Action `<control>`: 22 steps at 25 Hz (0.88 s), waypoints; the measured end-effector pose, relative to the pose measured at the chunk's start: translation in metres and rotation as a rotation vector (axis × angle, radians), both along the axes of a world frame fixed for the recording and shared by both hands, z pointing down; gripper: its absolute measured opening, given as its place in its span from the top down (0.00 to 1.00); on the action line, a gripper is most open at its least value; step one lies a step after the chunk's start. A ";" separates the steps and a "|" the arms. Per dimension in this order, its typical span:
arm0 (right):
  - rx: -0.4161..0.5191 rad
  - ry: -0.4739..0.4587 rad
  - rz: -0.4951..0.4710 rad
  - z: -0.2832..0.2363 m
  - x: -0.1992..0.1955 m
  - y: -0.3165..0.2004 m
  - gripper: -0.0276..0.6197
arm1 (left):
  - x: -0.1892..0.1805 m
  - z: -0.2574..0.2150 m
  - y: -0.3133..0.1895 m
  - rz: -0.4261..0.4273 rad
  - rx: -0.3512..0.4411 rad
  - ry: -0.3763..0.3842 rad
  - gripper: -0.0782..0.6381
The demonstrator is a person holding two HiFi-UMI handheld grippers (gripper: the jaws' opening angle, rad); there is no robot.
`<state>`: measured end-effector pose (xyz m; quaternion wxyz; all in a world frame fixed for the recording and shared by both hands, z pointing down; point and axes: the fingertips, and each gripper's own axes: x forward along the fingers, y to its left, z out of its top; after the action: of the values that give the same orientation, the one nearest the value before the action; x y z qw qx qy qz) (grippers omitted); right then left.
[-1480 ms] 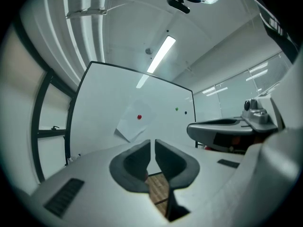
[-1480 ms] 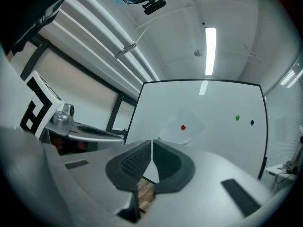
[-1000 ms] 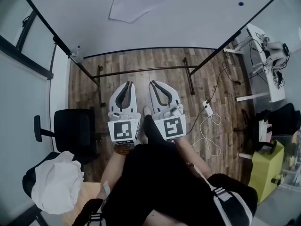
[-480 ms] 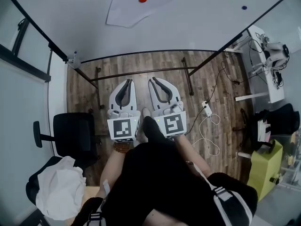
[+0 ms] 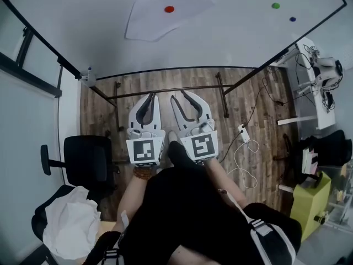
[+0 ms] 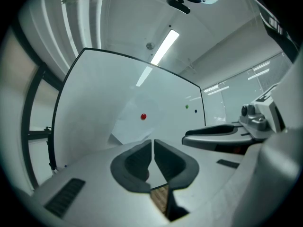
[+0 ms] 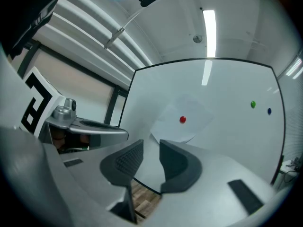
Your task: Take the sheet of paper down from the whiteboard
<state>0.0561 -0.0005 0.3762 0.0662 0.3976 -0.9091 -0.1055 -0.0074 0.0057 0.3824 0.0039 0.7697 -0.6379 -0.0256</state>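
A white sheet of paper (image 5: 160, 15) hangs askew on the whiteboard (image 5: 220, 43), pinned by a red magnet (image 5: 169, 9). Both grippers point level at the board, side by side and well short of it. My left gripper (image 5: 151, 96) is shut, its tips almost touching and nothing between them. My right gripper (image 5: 179, 95) is opening, with a clear gap and nothing in it. In the left gripper view the paper (image 6: 135, 126) and magnet (image 6: 143, 117) sit just above the left gripper (image 6: 153, 143). The right gripper view shows the paper (image 7: 182, 129) beyond the right gripper (image 7: 151, 145).
A green magnet (image 5: 275, 5) and a blue magnet (image 5: 292, 19) sit on the board to the right. The board's floor bars (image 5: 171, 85) cross ahead of my feet. A black chair (image 5: 88, 159) with a white cloth (image 5: 69, 228) stands left; a power strip (image 5: 242, 130) and desk (image 5: 317, 87) are right.
The right jaws have parted from shut to open. Both grippers have moved forward toward the board, and the paper sits lower in the head view.
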 end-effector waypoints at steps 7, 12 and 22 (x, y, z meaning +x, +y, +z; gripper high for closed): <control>0.008 -0.008 -0.023 -0.004 0.000 -0.031 0.79 | -0.004 0.000 -0.028 -0.037 -0.010 -0.014 0.86; 0.019 -0.027 -0.036 -0.007 0.002 -0.054 0.79 | -0.004 0.000 -0.049 -0.051 -0.022 -0.058 0.86; 0.015 -0.046 -0.085 -0.003 0.009 -0.109 0.79 | -0.003 0.012 -0.095 -0.108 -0.068 -0.096 0.86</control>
<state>0.0650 -0.1090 0.3729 0.0378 0.3614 -0.9256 -0.1059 -0.0106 -0.0893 0.3941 -0.0019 0.7338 -0.6785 0.0329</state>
